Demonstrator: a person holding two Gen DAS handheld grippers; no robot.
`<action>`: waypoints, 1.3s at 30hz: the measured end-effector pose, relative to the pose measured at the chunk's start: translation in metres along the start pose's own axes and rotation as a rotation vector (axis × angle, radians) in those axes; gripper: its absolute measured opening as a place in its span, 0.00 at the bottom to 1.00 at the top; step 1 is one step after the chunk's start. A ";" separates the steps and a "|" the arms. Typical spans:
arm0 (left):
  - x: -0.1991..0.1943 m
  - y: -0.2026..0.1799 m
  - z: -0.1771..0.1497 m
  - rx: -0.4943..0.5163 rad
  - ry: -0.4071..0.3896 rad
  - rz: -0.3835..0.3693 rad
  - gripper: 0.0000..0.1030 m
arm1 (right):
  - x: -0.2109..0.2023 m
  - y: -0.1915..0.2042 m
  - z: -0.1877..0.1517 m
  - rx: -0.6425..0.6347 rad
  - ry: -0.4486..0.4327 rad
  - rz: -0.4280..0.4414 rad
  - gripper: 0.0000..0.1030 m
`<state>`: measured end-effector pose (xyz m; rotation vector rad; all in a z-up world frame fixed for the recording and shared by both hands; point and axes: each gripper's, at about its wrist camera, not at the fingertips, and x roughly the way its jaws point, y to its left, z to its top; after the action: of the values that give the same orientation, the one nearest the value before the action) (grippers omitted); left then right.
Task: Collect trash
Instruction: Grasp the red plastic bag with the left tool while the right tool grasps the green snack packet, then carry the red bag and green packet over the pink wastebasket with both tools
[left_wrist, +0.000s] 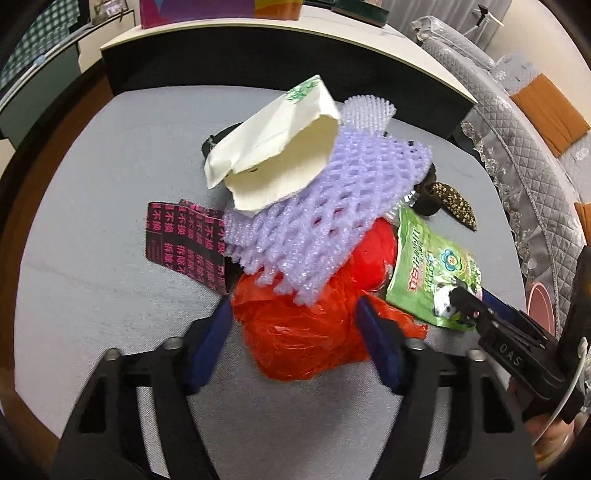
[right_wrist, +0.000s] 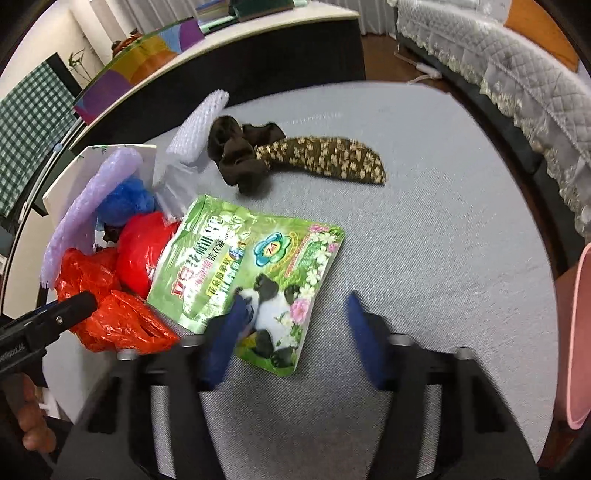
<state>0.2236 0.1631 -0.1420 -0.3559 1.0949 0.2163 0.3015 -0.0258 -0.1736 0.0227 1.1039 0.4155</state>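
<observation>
A pile of trash lies on the grey table (left_wrist: 103, 192): a crumpled red plastic bag (left_wrist: 303, 336), purple foam netting (left_wrist: 325, 221), a white paper bag (left_wrist: 273, 147), black paper with pink print (left_wrist: 184, 236) and a green panda pouch (left_wrist: 428, 273). My left gripper (left_wrist: 293, 314) straddles the red plastic bag (right_wrist: 122, 321), both blue pads pressed into its sides. My right gripper (right_wrist: 295, 314) stands open over the green pouch (right_wrist: 258, 266); one blue finger (right_wrist: 229, 332) lies on the pouch's near corner, the other on bare table beside its edge.
A brown patterned sock (right_wrist: 317, 158) lies behind the pouch. A pink basin (right_wrist: 580, 350) sits at the table's right edge. A quilted grey sofa (left_wrist: 517, 147) runs along the right, and a white-topped counter (left_wrist: 258, 40) stands behind the table.
</observation>
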 end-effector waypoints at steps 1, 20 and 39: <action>-0.002 -0.001 0.000 0.005 -0.011 -0.002 0.50 | -0.002 0.001 -0.001 -0.009 -0.007 0.000 0.25; -0.074 0.009 -0.026 0.012 -0.153 -0.113 0.39 | -0.101 0.021 -0.018 -0.198 -0.191 -0.040 0.01; -0.148 -0.009 -0.147 0.078 -0.155 -0.094 0.39 | -0.217 0.012 -0.117 -0.171 -0.248 -0.021 0.01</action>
<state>0.0392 0.0982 -0.0683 -0.3151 0.9291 0.1150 0.1136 -0.1096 -0.0375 -0.0858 0.8210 0.4739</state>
